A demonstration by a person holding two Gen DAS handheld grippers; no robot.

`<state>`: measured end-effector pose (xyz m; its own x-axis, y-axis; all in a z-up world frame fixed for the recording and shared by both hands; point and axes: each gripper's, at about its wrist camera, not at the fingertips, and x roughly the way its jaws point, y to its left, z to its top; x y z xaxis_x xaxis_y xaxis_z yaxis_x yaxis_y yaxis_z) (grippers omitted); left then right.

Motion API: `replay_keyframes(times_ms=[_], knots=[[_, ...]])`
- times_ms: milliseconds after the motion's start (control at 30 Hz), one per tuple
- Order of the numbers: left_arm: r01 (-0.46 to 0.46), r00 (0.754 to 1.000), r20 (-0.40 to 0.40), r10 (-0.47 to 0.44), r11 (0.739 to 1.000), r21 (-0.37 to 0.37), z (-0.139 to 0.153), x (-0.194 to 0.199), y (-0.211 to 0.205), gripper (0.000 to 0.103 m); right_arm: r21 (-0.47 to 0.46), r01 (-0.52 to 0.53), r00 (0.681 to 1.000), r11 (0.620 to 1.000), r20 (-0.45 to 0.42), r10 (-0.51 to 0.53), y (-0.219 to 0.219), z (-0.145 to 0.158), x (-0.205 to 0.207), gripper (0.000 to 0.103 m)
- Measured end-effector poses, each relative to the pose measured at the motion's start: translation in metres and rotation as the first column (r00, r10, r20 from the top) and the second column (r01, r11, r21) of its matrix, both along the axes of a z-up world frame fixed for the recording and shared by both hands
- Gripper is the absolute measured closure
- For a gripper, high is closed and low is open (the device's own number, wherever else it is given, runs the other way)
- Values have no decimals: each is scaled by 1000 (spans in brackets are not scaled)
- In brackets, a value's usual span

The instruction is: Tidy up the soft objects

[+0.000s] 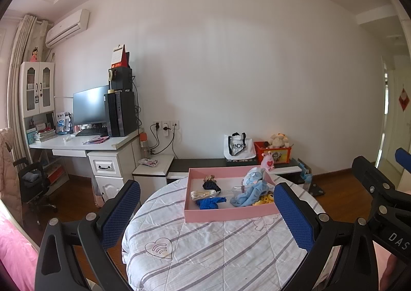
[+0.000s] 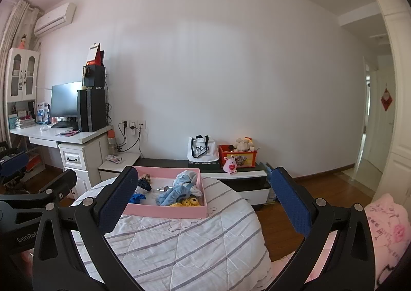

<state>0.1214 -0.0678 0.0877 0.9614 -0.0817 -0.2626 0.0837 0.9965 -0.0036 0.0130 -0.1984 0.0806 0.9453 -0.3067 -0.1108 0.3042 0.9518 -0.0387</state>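
Pink tray (image 1: 231,214) on round table with striped quilted cover (image 1: 218,252), ahead of both tongs and not touching them. Left gripper (image 1: 208,216) wide open, holding nothing, blue textured pads (image 1: 120,214) framing tray from near side. Right gripper (image 2: 205,203) also wide open and empty, tray seen toward its left finger. Inside tray: light blue plush cloth (image 1: 253,189), crumpled and soft; yellow knitted pieces (image 2: 188,202); bright blue crumpled item (image 1: 209,202); dark navy bundle (image 1: 211,185). Tray shallow, rectangular, smooth walls.
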Motion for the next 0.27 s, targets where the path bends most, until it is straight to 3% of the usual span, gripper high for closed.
replay_keyframes(times_ms=[267], knots=[[5,1000,-5,-5,1000,-4,0,-1,3,0,2,-4,1000,1000,-2,4,-1,-2,0,0]])
